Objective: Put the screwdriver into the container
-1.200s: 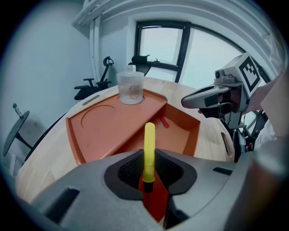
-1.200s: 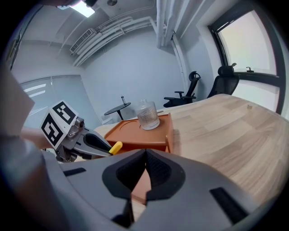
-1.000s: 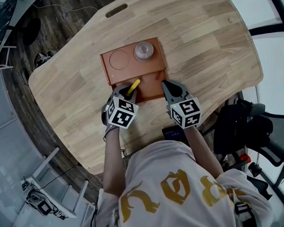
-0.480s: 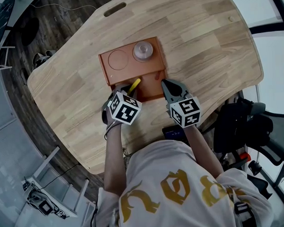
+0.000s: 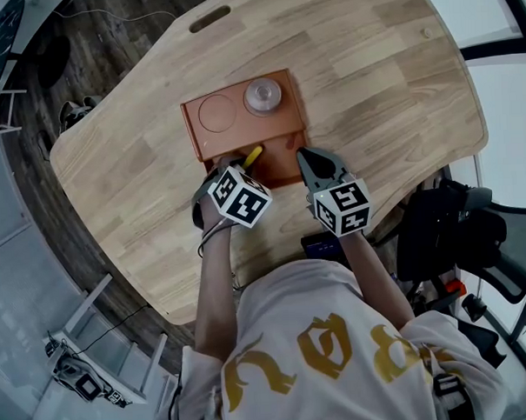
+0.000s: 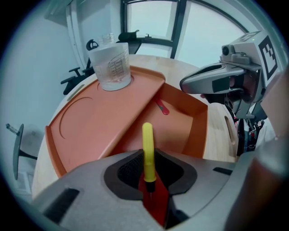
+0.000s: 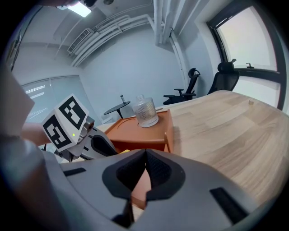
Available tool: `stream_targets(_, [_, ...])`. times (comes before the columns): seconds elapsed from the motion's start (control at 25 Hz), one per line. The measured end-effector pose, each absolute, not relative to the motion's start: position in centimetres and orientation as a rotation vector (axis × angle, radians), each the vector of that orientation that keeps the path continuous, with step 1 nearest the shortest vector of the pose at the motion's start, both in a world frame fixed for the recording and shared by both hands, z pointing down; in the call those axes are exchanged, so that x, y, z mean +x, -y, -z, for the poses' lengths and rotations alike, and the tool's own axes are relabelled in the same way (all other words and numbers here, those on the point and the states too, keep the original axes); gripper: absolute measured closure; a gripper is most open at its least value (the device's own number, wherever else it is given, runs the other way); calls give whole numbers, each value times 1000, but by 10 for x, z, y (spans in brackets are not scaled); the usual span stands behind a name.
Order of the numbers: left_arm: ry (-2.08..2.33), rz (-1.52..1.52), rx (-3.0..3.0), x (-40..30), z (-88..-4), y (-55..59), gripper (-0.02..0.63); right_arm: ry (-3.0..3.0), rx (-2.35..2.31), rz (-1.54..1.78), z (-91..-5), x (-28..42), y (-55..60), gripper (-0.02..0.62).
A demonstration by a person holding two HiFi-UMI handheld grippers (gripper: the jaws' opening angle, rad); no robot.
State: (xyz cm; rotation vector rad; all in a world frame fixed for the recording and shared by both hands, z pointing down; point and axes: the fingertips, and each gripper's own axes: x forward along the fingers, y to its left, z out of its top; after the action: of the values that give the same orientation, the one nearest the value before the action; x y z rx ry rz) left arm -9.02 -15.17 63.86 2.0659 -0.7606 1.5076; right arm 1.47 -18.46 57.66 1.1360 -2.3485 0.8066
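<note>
An orange tray-like container [image 5: 192, 129] lies on the wooden table, with a sunken compartment [image 6: 180, 126] along its near side. My left gripper [image 5: 240, 165] is shut on a yellow-handled screwdriver [image 5: 253, 155] and points steeply down over that compartment. In the left gripper view the yellow handle [image 6: 147, 149] sticks out past the pads. My right gripper [image 5: 305, 157] sits at the container's near right corner. Its pads are closed on the orange wall [image 7: 169, 135]. A small red item [image 6: 162, 107] lies in the compartment.
A clear measuring cup [image 5: 263, 94] stands on the container's flat far part, beside a round recess [image 5: 215, 112]. Bare wooden tabletop [image 5: 388, 77] spreads to the right and beyond. Office chairs [image 7: 226, 74] stand past the table's far edge.
My left gripper has rolled and tipped further down, its marker cube turning. It has shifted slightly toward the container with the screwdriver. The right gripper has stayed still.
</note>
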Motion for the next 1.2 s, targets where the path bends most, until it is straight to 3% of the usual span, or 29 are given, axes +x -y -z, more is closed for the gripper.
stream_targets(0.6, [695, -1694, 2060, -95, -650, 148, 523, 2351, 1151, -782, -565, 16, 184, 584])
stream_targets(0.88, [758, -1695, 2107, -97, -639, 151, 488, 2358, 1165, -731, -546, 19, 173, 584])
stream_targets(1.2, [991, -1421, 2205, -102, -582, 140, 491, 2398, 1192, -645, -511, 13, 143, 584])
